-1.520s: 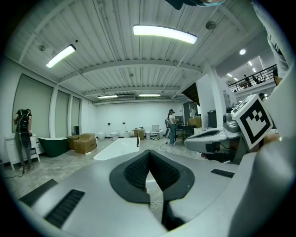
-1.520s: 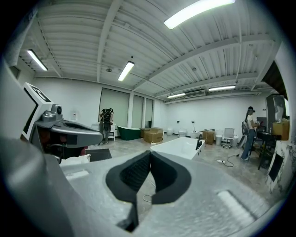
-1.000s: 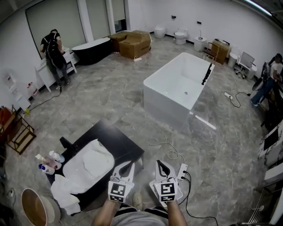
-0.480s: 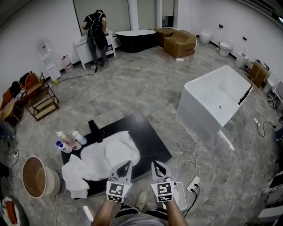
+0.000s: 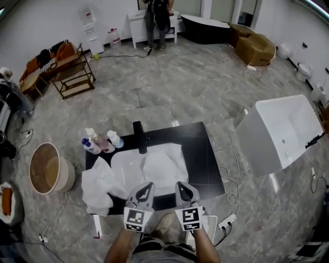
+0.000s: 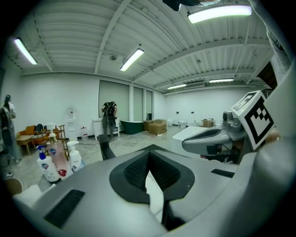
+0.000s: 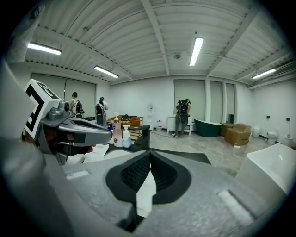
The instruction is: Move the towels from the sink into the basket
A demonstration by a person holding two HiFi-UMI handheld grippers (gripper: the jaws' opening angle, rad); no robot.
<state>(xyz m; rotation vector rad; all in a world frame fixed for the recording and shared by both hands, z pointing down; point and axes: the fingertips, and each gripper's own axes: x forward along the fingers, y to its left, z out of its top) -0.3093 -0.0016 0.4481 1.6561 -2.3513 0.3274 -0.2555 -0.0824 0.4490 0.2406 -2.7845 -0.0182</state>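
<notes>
A white towel (image 5: 160, 167) lies crumpled in the white sink (image 5: 125, 165), which is set in a black counter (image 5: 203, 159). A second white towel (image 5: 97, 187) hangs over the counter's left edge. The round wooden basket (image 5: 49, 168) stands on the floor left of the counter and looks empty. My left gripper (image 5: 146, 186) and right gripper (image 5: 182, 185) are held side by side at the counter's near edge, above it, both shut with nothing in them. In the left gripper view the gripper (image 6: 148, 155) has its tips together; so does the gripper (image 7: 150, 155) in the right gripper view.
A black faucet (image 5: 140, 136) and three soap bottles (image 5: 97, 143) stand behind the sink. A white bathtub (image 5: 280, 131) is at the right. Cables and a power strip (image 5: 229, 220) lie on the floor nearby. A person (image 5: 157, 13) stands at the far wall.
The view has swung left, so the counter and sink moved from the lower left to straight ahead. Both grippers travelled with it, still side by side and shut.
</notes>
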